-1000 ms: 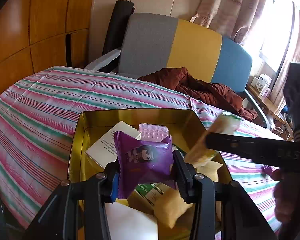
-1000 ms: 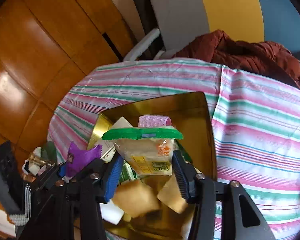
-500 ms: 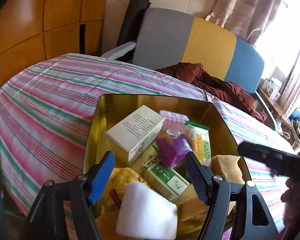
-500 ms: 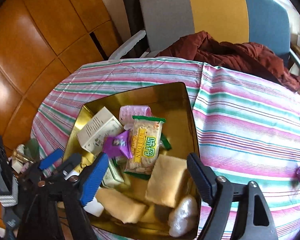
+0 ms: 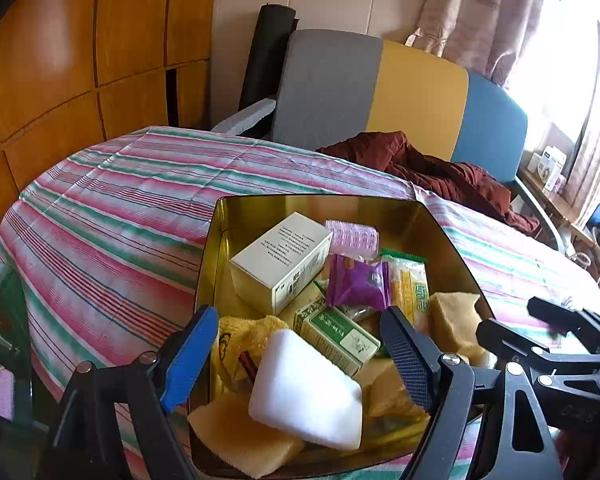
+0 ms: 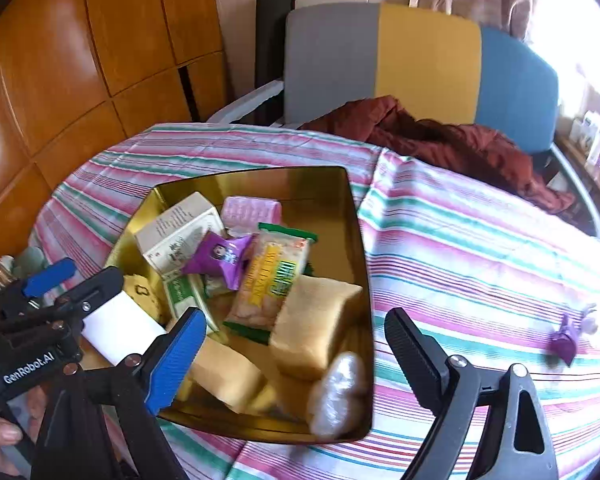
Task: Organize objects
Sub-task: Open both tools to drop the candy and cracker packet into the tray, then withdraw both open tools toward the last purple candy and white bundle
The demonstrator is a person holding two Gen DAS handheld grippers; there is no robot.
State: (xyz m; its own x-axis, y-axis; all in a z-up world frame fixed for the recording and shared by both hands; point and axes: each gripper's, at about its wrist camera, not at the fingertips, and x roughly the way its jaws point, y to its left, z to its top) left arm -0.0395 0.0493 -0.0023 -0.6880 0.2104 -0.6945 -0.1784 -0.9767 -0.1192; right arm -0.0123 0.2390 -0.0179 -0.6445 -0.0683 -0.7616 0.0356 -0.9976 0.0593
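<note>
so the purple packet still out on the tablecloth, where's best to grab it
Take the purple packet across its puffed middle, from above with the right gripper, whose empty jaws are opening. It lies flat on the striped tablecloth, right of the gold tin, with crimped ends too thin to grip.

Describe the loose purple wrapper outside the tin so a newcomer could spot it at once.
Start at the gold metal tin on the striped tablecloth. Look to its right in the right wrist view: a small crumpled purple wrapper lies alone on the cloth, the only purple packet outside the tin.
</note>
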